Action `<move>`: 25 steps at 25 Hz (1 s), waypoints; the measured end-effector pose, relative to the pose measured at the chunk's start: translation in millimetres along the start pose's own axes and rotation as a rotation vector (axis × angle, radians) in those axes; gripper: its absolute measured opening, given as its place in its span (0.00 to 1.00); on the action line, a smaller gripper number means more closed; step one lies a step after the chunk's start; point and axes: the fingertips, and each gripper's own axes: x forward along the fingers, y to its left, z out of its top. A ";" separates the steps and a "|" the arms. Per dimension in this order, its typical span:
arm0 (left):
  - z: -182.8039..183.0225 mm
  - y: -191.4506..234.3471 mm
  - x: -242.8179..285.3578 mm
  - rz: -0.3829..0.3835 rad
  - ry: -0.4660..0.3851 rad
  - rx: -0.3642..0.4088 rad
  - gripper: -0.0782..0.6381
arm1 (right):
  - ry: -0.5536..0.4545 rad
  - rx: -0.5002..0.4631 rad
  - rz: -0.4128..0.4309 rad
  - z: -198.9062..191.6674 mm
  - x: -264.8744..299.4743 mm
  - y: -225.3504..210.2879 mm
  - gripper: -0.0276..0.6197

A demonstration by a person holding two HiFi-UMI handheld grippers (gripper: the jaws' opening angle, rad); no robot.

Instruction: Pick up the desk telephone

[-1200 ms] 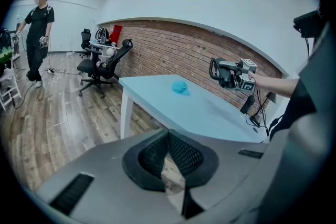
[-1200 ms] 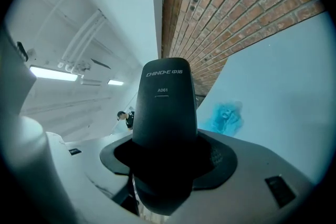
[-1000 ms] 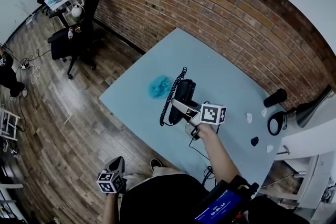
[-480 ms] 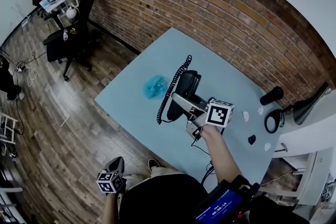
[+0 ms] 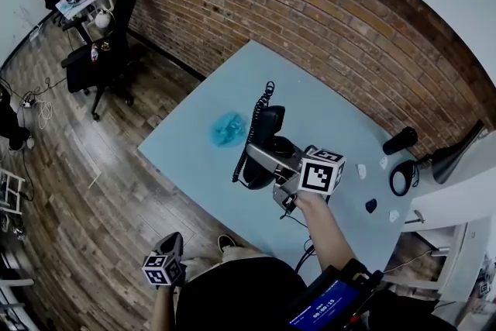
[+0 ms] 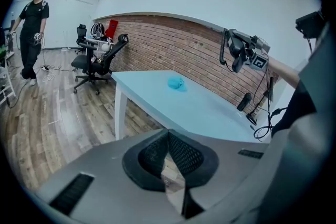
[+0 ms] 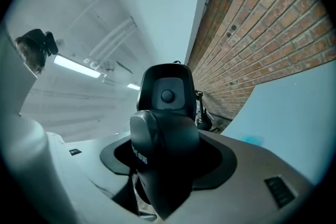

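Observation:
The black desk telephone (image 5: 265, 137) hangs above the pale blue table (image 5: 194, 151), with my right gripper (image 5: 262, 156) shut on it. Its coiled cord (image 5: 249, 137) dangles on the left side. In the right gripper view the telephone (image 7: 165, 128) fills the space between the jaws of the right gripper (image 7: 163, 170) and points up at the ceiling. My left gripper (image 5: 173, 243) is low at the bottom left, off the table, over the wooden floor. The left gripper (image 6: 168, 155) is shut with nothing in it; from there the lifted telephone (image 6: 237, 49) shows at upper right.
A crumpled blue cloth (image 5: 229, 128) lies on the table left of the telephone. A black cylinder (image 5: 404, 142), a black ring-shaped item (image 5: 404, 179) and small bits sit at the table's right end. Brick wall behind; office chair (image 5: 101, 50) far left. A person (image 6: 32, 29) stands far off.
The right gripper has risen toward the camera with the telephone in it, and the cord has swung a little. The left gripper has stayed where it was.

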 end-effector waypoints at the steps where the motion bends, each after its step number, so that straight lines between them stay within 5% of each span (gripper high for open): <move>1: 0.1 0.3 -0.1 -0.001 0.001 -0.004 0.12 | 0.002 0.002 0.002 -1.6 -1.0 0.6 0.47; 25: -2.1 -10.7 3.3 -0.027 0.046 0.048 0.12 | 0.075 0.008 -0.119 -35.5 -28.1 -28.9 0.47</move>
